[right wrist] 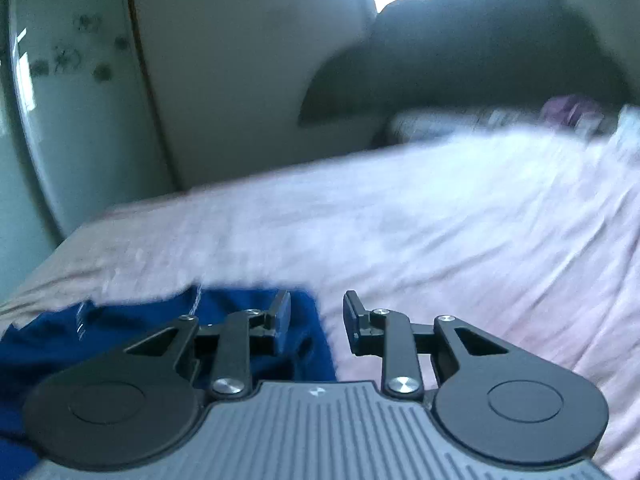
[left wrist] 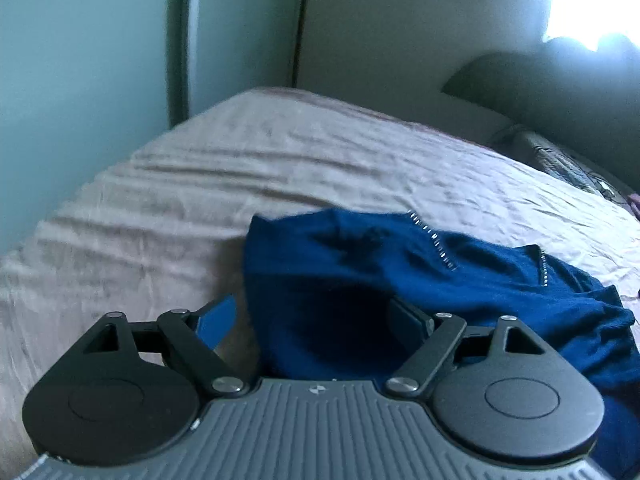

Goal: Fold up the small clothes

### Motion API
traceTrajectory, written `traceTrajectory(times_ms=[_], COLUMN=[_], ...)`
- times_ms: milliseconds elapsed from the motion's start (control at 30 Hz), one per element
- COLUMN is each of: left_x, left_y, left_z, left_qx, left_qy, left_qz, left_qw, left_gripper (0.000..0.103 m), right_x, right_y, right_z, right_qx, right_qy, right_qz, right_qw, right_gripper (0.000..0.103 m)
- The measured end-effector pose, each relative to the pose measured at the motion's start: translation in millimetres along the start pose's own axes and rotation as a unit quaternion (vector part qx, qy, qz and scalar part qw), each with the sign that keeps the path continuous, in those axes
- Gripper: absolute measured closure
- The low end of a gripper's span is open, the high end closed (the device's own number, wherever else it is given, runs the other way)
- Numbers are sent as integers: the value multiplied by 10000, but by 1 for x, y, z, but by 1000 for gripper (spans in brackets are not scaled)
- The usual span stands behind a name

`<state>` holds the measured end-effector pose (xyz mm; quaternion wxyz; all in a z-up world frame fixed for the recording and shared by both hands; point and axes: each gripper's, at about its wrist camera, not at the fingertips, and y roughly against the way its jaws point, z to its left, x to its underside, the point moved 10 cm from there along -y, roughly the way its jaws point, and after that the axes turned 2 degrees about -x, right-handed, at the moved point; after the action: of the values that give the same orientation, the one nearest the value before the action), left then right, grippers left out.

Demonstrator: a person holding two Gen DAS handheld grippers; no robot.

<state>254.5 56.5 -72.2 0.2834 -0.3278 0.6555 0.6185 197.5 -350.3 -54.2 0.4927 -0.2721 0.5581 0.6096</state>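
Broadly, the bed (left wrist: 200, 184) fills both views, covered in a pale pinkish sheet with soft, shallow creases running across it; a dark rounded headboard (right wrist: 460, 64) rises at the far end, with a patterned pillow (left wrist: 560, 160) below it. On the near part of the sheet lies the blue garment (left wrist: 400, 272), a small deep-blue knit, limp and rumpled, with a line of little silver studs (left wrist: 434, 240) along one seam; its edges are uneven and part of it is bunched into a dark hollow.

The left gripper (left wrist: 316, 320) hangs just over the cloth's near left edge, jaws spread wide, nothing between them; the right gripper (right wrist: 316, 320) sits at the garment's right edge, jaws parted to a narrower gap, also empty, its left finger above blue cloth and its right above bare sheet.

Judging by this, the step in hand is taking hold of two edges; it would go best to pinch a single layer at each side, well into the hem, then draw the cloth taut and flat before folding, since so soft a knit will likely sag and slip from a shallow bite.
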Motion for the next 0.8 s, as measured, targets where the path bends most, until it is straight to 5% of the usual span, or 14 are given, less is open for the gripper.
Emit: traceTrajectory(times_ms=[67,233,333,400,500,600,667,800], left_x=[-5,-6,-7,-8,-11,-16,-18,-12], left_y=[0,-25,-58,-73,-68,-54,-53,-54], left_z=[-12,-54,-40,-20,-6,-2,-5,-6], left_qx=[106,401,-331,-719,-514,-647,-783,-833], left_qy=[-161,-928,-1028,-828,-412,-469,-679,-738], left_qz=[-53,69,167,291,353,79,-71,196], left_qw=[9998,9949,9940,9935,9972,9968,9946,9936], left_gripper=[18,19,21,22,22,19,12,16], right_x=[0,33,44,43,29,27,36,50], right_y=[2,-14,-35,-51,-46,-30,-30,-43], right_z=[29,89,82,57,33,43,57,51], right_qx=[-631,-1897,-1684,-1182,-1012,-866,-1188,-1074], right_qy=[326,724,813,630,169,738,868,727], right_qz=[92,1101,1336,1367,1102,844,1014,1270], right_qw=[9974,9730,9732,9815,9886,9899,9839,9834], right_gripper=[74,74,74,75,75,74,69,64])
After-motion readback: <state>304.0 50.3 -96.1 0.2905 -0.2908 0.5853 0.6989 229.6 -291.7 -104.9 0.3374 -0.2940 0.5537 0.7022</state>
